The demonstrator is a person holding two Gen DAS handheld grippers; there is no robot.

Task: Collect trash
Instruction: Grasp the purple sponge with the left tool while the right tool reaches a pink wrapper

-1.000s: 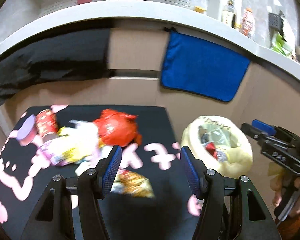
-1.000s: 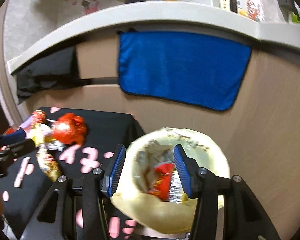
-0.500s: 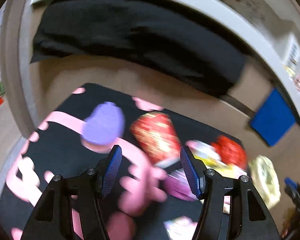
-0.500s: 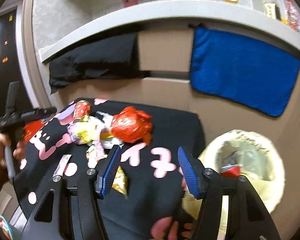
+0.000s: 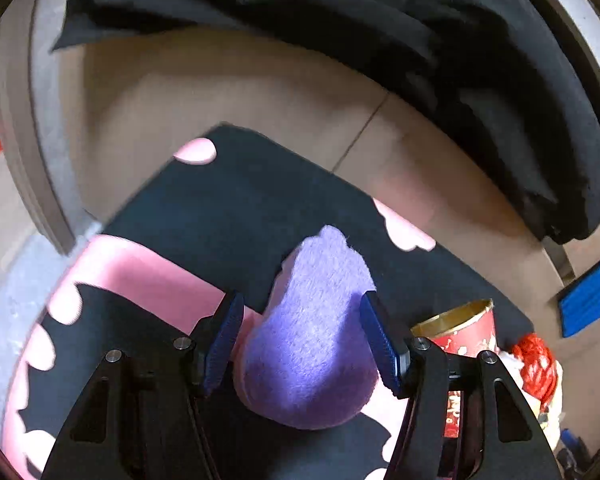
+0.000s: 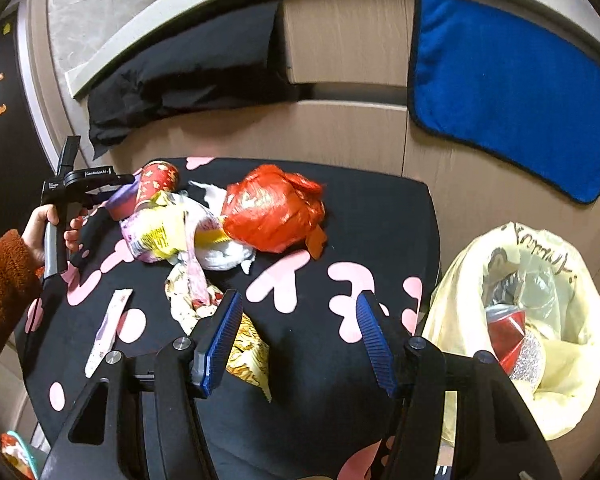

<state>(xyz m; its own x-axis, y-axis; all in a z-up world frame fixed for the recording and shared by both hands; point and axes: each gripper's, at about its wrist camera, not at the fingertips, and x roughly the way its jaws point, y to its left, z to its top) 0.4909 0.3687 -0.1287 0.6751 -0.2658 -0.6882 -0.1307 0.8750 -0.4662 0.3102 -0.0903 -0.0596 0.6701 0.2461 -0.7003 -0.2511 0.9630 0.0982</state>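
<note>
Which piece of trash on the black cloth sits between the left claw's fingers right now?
The fuzzy purple piece, lying between the open left claw; the red cup lies outside.

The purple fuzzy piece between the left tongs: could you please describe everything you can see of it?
The purple piece looks like soft, fuzzy felt or fleece, rounded at its near end and narrowing to a ragged tip at the far end. It lies on the black cloth with pink shapes, between the open left tongs, close to the right pad. A red cup lies just beside it.
</note>
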